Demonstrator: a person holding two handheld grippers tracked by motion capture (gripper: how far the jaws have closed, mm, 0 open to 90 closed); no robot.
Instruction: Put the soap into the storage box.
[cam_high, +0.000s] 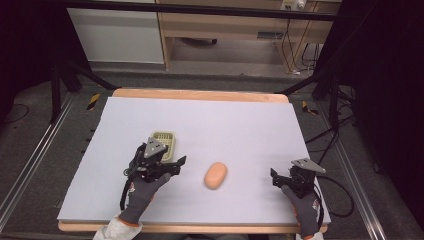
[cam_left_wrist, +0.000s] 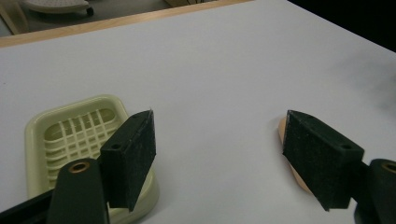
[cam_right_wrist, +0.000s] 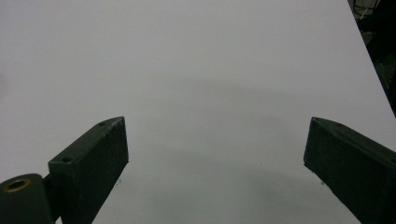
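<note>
The bar of soap (cam_high: 215, 175) lay bare on the table (cam_high: 240, 125), just right of your left gripper (cam_high: 172, 165), whose jaws stood spread and empty. The soap dish (cam_high: 165, 140) sat empty behind that gripper. Your right gripper (cam_high: 276, 178), jaws also spread, waited well apart. Judged from this, no grasp was yet made.

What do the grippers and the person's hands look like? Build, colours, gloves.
Both the left gripper and right gripper are black, each topped by a grey three-cornered plate, with flat rectangular jaws, brass-coloured bushings at the pivots and a black trailing cable. The hands wear dark grey knit gloves with orange cuff trim; the left sleeve is white.
</note>
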